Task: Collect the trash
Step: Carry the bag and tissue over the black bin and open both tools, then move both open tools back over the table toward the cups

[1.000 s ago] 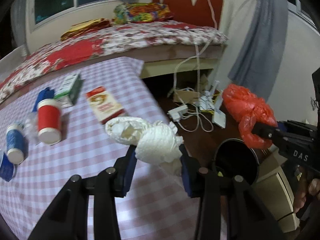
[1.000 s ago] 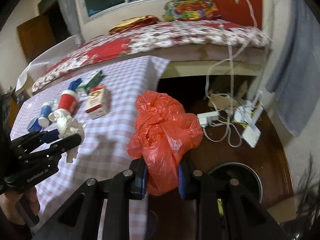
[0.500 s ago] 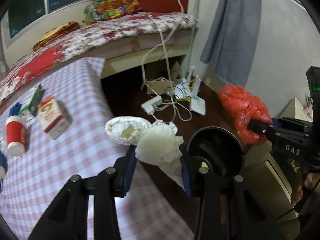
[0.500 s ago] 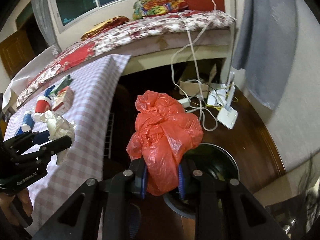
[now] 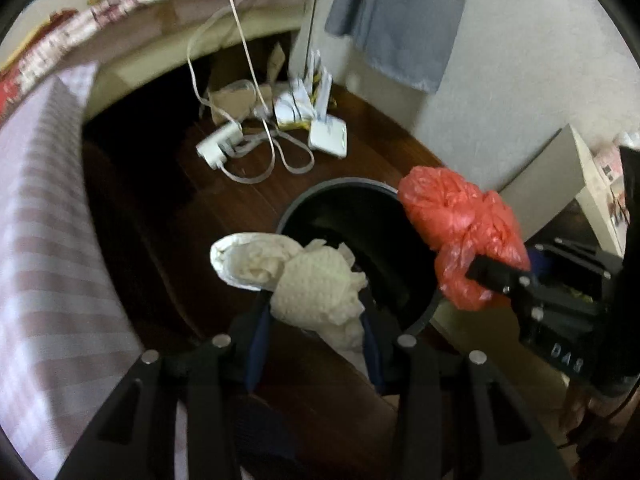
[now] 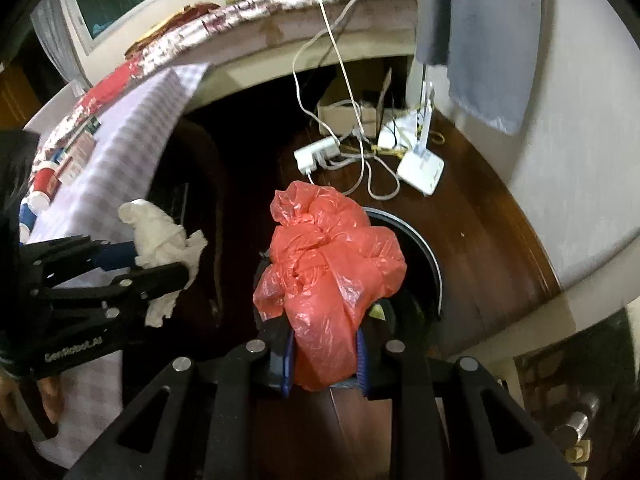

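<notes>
Both loads carried above the black bin (image 5: 352,216) on the dark wooden floor (image 6: 480,220), presumably so each can drop straight into its mouth. Left gripper (image 5: 316,320) clamped on a wad of white tissue (image 5: 304,276); fingers (image 5: 256,332) narrow, pressed against the wad from both sides, bulk of the paper projecting forward over the near rim. Right gripper (image 6: 324,356) clamped on a crumpled red plastic bag (image 6: 332,264); fingers narrow around the bag's lower neck, the puffed body standing up above them and hiding much of the bin opening in the right wrist view. From the left wrist view, bag seen over the bin's right rim, tissue over the near-left rim; the two loads apart, not touching. Judged stage: transport done, release pending. Possible hitch: tissue tail hanging below the left fingers may cling to a pad on opening; bag light and may drift to the rim. Surroundings: checked tabletop (image 5: 44,240) to the left with a red cup (image 6: 44,184) and small cartons far back; white power strip (image 5: 220,146), router (image 5: 328,140) and looped cables beyond the bin, clear of the drop path; bed (image 6: 280,4) and grey curtain (image 5: 400,20) behind.
</notes>
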`<state>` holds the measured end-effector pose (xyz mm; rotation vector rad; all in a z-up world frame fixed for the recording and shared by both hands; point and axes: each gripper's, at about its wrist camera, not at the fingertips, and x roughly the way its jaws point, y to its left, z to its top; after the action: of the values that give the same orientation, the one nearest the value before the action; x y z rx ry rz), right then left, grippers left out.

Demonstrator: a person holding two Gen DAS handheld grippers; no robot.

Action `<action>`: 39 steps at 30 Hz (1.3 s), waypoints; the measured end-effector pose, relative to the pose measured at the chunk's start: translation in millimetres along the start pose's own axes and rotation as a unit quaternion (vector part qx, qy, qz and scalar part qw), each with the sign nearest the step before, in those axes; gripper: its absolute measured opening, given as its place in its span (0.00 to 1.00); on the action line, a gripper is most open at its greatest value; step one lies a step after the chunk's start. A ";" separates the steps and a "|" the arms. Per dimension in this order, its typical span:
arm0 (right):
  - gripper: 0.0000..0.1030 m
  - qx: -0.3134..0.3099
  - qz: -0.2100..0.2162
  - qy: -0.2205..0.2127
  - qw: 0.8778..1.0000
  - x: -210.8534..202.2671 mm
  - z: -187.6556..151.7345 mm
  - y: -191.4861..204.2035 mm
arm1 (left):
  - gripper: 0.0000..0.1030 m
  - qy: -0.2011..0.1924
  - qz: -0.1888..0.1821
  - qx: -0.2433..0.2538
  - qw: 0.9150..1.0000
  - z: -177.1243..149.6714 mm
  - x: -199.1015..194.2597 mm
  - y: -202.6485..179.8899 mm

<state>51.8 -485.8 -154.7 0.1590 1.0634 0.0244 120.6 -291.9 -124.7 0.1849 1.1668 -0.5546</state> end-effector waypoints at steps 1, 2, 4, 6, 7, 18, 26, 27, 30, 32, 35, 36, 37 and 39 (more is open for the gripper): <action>0.25 0.003 0.001 0.006 1.000 5.4 -1.1 -4.5 | 0.41 0.010 0.000 -0.001 1.000 2.0 8.6 -1.8; 0.25 0.004 0.001 0.009 1.000 8.9 -2.2 -6.0 | 0.41 0.018 0.001 -0.002 1.000 3.1 14.5 -3.7; 0.25 0.006 0.001 0.019 1.000 20.0 -2.7 -13.4 | 0.41 0.044 -0.002 -0.003 0.999 5.7 31.6 -10.2; 0.25 0.007 0.001 0.027 1.000 29.8 -2.1 -17.2 | 0.41 0.057 -0.001 -0.005 0.998 8.4 42.7 -15.2; 0.25 0.005 0.002 0.032 0.999 34.2 -2.1 -18.5 | 0.41 0.063 0.001 -0.005 0.998 9.3 47.1 -17.9; 0.70 -0.037 -0.038 0.070 0.996 85.4 -0.2 -38.8 | 0.79 0.130 0.001 -0.050 0.990 7.9 92.8 -9.3; 0.70 0.005 -0.045 0.032 0.998 45.2 6.2 -49.5 | 0.84 0.072 0.064 -0.038 0.995 5.3 40.2 2.5; 0.70 0.008 -0.046 0.026 0.999 38.7 7.9 -48.1 | 0.84 0.063 0.069 -0.036 0.995 5.3 31.3 3.4; 0.70 0.010 -0.046 0.013 0.999 19.6 13.7 -40.0 | 0.84 0.032 0.085 -0.026 0.996 5.6 9.3 9.0; 0.70 0.010 -0.047 0.001 0.999 5.2 18.5 -31.5 | 0.84 0.018 0.080 -0.031 0.996 4.8 -5.8 18.1; 0.71 -0.006 -0.046 -0.021 0.999 -20.1 26.8 -12.4 | 0.84 -0.011 0.077 -0.036 0.996 1.2 -37.7 30.2; 0.72 -0.010 -0.045 -0.028 0.999 -29.7 30.4 -4.8 | 0.85 -0.019 0.079 -0.036 0.996 0.8 -43.3 31.5; 0.73 -0.013 -0.041 -0.033 0.999 -36.8 32.9 1.2 | 0.85 -0.030 0.082 -0.038 0.995 -1.4 -54.1 35.7; 0.78 -0.020 -0.033 -0.048 0.998 -52.8 38.6 17.5 | 0.85 -0.045 0.080 -0.044 0.995 -1.8 -66.9 42.7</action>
<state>60.8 -478.2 -88.0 0.0873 0.9719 -0.0219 122.1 -233.6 -70.9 0.1750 1.0764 -0.3670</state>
